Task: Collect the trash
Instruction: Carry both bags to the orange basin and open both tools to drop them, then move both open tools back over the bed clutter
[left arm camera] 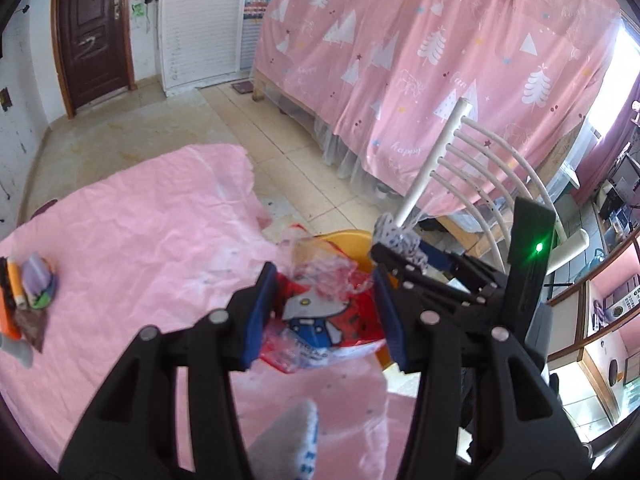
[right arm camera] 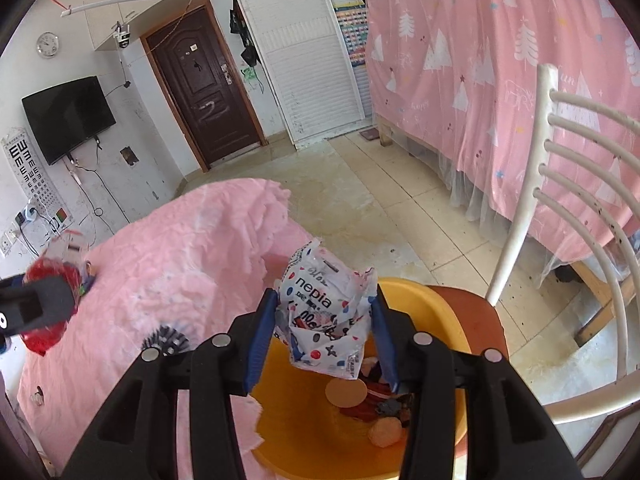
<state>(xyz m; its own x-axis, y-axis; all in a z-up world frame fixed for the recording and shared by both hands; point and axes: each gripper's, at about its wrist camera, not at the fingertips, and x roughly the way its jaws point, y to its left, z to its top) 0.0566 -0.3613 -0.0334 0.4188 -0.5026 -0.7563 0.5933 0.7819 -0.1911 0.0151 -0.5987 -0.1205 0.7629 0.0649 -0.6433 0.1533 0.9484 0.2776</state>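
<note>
My left gripper [left arm camera: 324, 273] is shut on a red plastic wrapper [left arm camera: 320, 320] with a cartoon cat print, held above the pink tablecloth [left arm camera: 140, 240] near the yellow basin [left arm camera: 348, 238]. My right gripper [right arm camera: 325, 296] is shut on a crumpled white dotted "nepia" tissue wrapper [right arm camera: 324, 312], held over the basin [right arm camera: 432, 304]. The basin stands on an orange chair seat [right arm camera: 480, 320] and holds several scraps [right arm camera: 380, 396]. In the left wrist view the tissue wrapper [left arm camera: 394, 232] shows at the right gripper's tips. In the right wrist view the red wrapper [right arm camera: 44, 332] shows at the far left.
The white chair back [right arm camera: 520, 216] rises right of the basin. A small pile of orange and purple items [left arm camera: 28, 288] lies at the table's left edge, and a black bristly thing [right arm camera: 168, 340] lies near me. A pink-curtained bed [left arm camera: 440, 60] fills the right side, with tiled floor [right arm camera: 380, 200] between.
</note>
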